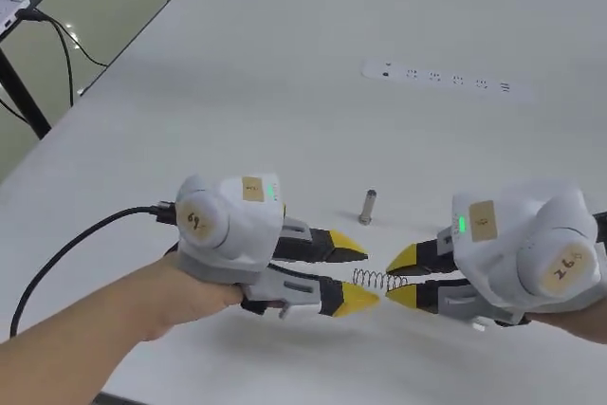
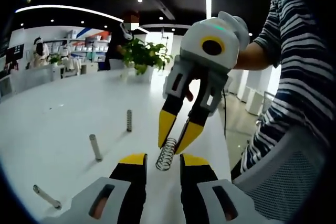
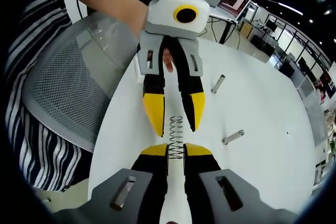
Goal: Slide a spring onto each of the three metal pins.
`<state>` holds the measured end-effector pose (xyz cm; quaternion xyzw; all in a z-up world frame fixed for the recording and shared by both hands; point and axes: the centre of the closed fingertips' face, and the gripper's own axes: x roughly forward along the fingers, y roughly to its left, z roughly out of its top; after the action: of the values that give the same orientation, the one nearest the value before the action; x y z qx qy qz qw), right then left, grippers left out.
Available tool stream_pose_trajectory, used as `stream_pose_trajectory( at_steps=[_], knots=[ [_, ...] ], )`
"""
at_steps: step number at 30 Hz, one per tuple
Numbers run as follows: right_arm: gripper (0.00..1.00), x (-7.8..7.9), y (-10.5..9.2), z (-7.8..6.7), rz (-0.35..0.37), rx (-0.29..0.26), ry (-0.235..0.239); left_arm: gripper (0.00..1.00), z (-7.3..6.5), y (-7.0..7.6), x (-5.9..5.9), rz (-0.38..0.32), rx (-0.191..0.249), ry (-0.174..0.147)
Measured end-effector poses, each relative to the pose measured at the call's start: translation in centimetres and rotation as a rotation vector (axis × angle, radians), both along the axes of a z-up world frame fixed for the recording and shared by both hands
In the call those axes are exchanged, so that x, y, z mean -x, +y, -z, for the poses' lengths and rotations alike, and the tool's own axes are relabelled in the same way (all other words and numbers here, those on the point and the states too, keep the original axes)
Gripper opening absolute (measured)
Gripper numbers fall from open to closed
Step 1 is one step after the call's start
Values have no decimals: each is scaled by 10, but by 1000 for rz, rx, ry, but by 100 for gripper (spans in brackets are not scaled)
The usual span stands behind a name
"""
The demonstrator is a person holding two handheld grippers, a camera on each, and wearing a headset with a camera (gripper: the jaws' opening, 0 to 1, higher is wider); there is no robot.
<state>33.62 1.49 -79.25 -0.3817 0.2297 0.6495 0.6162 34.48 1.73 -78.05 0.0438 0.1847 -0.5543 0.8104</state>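
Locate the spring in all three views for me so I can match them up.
Head view: spring lower centre, between left gripper and right gripper.
Left gripper view: spring centre, just above this view's own jaws.
Right gripper view: spring centre, rising from this view's own jaws.
Shared landmark: the right gripper's yellow jaws, shut on the spring's end.

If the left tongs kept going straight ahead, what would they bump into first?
Most likely the spring. Its free end lies between the tips of the open left tongs, so it would slide in deeper. Just behind it are the right tongs, shut on its other end.
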Motion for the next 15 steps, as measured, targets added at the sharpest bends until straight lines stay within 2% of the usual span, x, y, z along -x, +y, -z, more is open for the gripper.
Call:
stream_pose_trajectory(
  at_steps=[6, 15],
  knots=[
    [8, -1, -2, -5, 0, -11, -2, 9, -1, -4, 2, 11, 16, -3],
    [8, 2, -3, -4, -10, -10, -1, 5, -1, -5, 3, 19, 14, -11]
  ],
)
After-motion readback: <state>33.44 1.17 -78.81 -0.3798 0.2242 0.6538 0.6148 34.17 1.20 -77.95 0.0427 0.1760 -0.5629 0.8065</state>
